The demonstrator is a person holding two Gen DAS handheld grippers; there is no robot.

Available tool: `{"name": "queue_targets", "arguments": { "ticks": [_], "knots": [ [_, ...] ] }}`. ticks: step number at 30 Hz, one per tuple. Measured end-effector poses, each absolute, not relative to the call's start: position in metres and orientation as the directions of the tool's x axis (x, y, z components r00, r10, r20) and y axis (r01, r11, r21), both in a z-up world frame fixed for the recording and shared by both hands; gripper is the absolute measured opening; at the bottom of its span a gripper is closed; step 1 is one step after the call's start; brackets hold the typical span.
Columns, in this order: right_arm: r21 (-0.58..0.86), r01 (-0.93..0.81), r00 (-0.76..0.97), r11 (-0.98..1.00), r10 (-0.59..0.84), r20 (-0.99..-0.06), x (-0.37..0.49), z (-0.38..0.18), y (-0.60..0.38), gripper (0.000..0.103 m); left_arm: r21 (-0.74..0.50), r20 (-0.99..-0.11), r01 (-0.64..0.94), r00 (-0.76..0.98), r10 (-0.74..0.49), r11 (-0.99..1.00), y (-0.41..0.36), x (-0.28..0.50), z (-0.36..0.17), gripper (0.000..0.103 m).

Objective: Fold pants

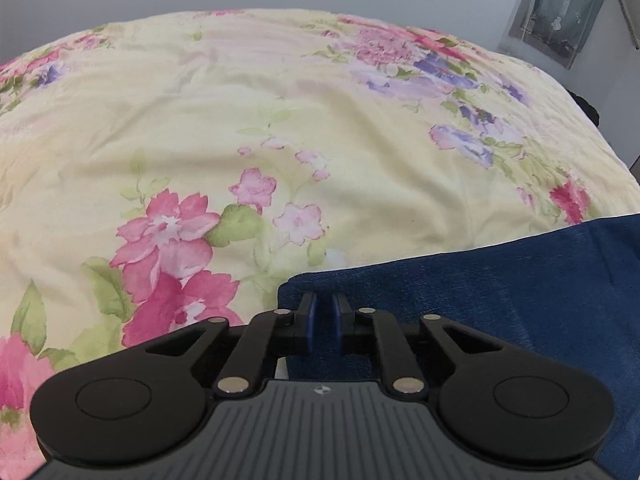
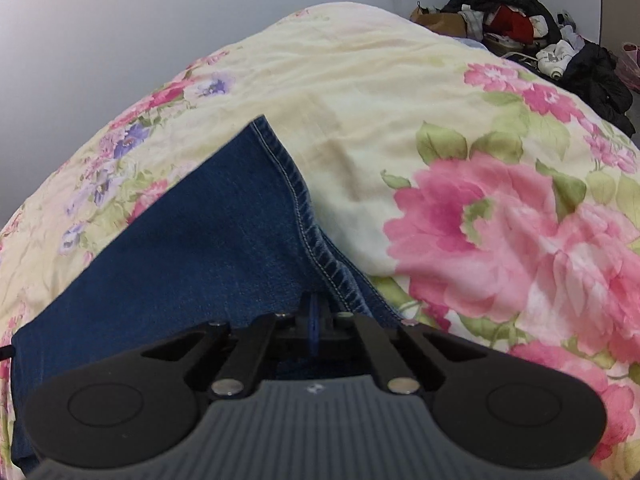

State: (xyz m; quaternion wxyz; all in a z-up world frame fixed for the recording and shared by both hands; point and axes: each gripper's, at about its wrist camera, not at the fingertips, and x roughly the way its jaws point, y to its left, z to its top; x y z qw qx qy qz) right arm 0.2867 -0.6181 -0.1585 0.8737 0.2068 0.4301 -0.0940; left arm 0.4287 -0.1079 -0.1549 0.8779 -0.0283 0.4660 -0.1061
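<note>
Blue denim pants (image 1: 500, 292) lie on a floral bedspread (image 1: 240, 120), filling the lower right of the left wrist view. My left gripper (image 1: 324, 316) sits at their near-left corner. Its blue pads (image 1: 311, 316) stand a thin gap apart, with denim showing between them. In the right wrist view the pants (image 2: 192, 248) stretch away to the left, and a stitched hem (image 2: 298, 200) runs straight down to my right gripper (image 2: 322, 318). That gripper is shut at the hem, and the seam drapes across its right finger. Only one blue pad (image 2: 313, 320) shows.
The yellow bedspread (image 2: 360, 92) with pink and purple flowers is wrinkled and reaches a grey wall behind. A pile of dark clothes and bags (image 2: 532, 28) lies beyond the bed's far right corner. A curtained window (image 1: 568, 12) is at upper right.
</note>
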Motion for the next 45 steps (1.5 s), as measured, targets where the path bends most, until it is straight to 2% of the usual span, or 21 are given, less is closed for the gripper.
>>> {"name": "queue_targets", "arguments": {
  "ticks": [8,10,12,13,14,16,18,20,22,26,33,35,36,37,38,40,41,45],
  "knots": [
    [0.279,0.351,0.619,0.894,0.002,-0.786,0.284,-0.175,-0.615,0.000,-0.132,-0.803,0.162,0.561,-0.201,0.978,-0.107,0.427,-0.157,0.008],
    [0.283,0.367,0.610,0.886,0.000,-0.793,0.286,-0.169,-0.616,0.000,-0.106,-0.795,0.156,0.579,-0.178,0.982,-0.111,0.420,-0.147,0.008],
    [0.302,0.384,0.617,0.873,0.000,-0.787,0.283,-0.159,-0.618,0.000,-0.095,-0.788,0.175,0.588,-0.181,0.980,-0.116,0.411,-0.136,0.013],
    [0.325,0.382,0.638,0.865,0.008,-0.770,0.278,-0.151,-0.619,0.003,-0.094,-0.784,0.188,0.592,-0.189,0.978,-0.118,0.406,-0.130,0.013],
    [0.347,0.383,0.657,0.856,0.011,-0.753,0.271,-0.143,-0.620,0.019,-0.098,-0.780,0.203,0.592,-0.202,0.974,-0.123,0.401,-0.124,0.016],
    [0.395,0.381,0.691,0.836,0.026,-0.722,0.258,-0.131,-0.624,0.041,-0.101,-0.776,0.228,0.590,-0.220,0.968,-0.132,0.392,-0.115,0.019],
    [0.431,0.385,0.701,0.816,0.045,-0.712,0.245,-0.124,-0.628,0.044,-0.105,-0.770,0.248,0.592,-0.237,0.963,-0.145,0.384,-0.106,0.019],
    [0.471,0.406,0.705,0.783,0.060,-0.707,0.232,-0.124,-0.634,0.059,-0.113,-0.770,0.269,0.585,-0.256,0.957,-0.158,0.378,-0.100,0.020],
    [0.525,0.428,0.715,0.736,0.080,-0.695,0.218,-0.131,-0.642,0.067,-0.160,-0.771,0.298,0.558,-0.308,0.941,-0.173,0.374,-0.097,0.020],
    [0.636,0.473,0.722,0.610,0.146,-0.677,0.202,-0.159,-0.655,0.067,-0.161,-0.781,0.339,0.530,-0.330,0.927,-0.203,0.369,-0.097,0.020],
    [0.779,0.495,0.783,0.385,0.190,-0.592,0.210,-0.205,-0.670,0.064,-0.196,-0.779,0.365,0.506,-0.370,0.910,-0.235,0.375,-0.107,0.020],
    [0.789,0.494,0.791,0.366,0.188,-0.582,0.216,-0.214,-0.672,0.056,-0.202,-0.773,0.377,0.506,-0.383,0.904,-0.243,0.377,-0.110,0.020],
    [0.796,0.486,0.796,0.360,0.193,-0.573,0.219,-0.216,-0.672,0.055,-0.205,-0.770,0.383,0.506,-0.390,0.901,-0.247,0.378,-0.111,0.020],
    [0.798,0.480,0.799,0.364,0.193,-0.569,0.220,-0.217,-0.671,0.050,-0.210,-0.766,0.390,0.505,-0.399,0.896,-0.251,0.380,-0.113,0.020],
    [0.792,0.478,0.798,0.379,0.189,-0.572,0.221,-0.217,-0.670,0.039,-0.215,-0.760,0.400,0.504,-0.410,0.891,-0.256,0.382,-0.114,0.020],
    [0.792,0.455,0.808,0.407,0.187,-0.559,0.221,-0.211,-0.669,0.025,-0.218,-0.751,0.420,0.505,-0.426,0.881,-0.267,0.387,-0.114,0.020],
    [0.794,0.433,0.815,0.426,0.191,-0.547,0.222,-0.206,-0.669,0.021,-0.220,-0.748,0.432,0.502,-0.435,0.875,-0.274,0.390,-0.114,0.020],
    [0.758,0.370,0.824,0.537,0.187,-0.535,0.225,-0.182,-0.664,0.019,-0.230,-0.743,0.458,0.487,-0.459,0.859,-0.304,0.409,-0.121,0.020]
  ]
}}
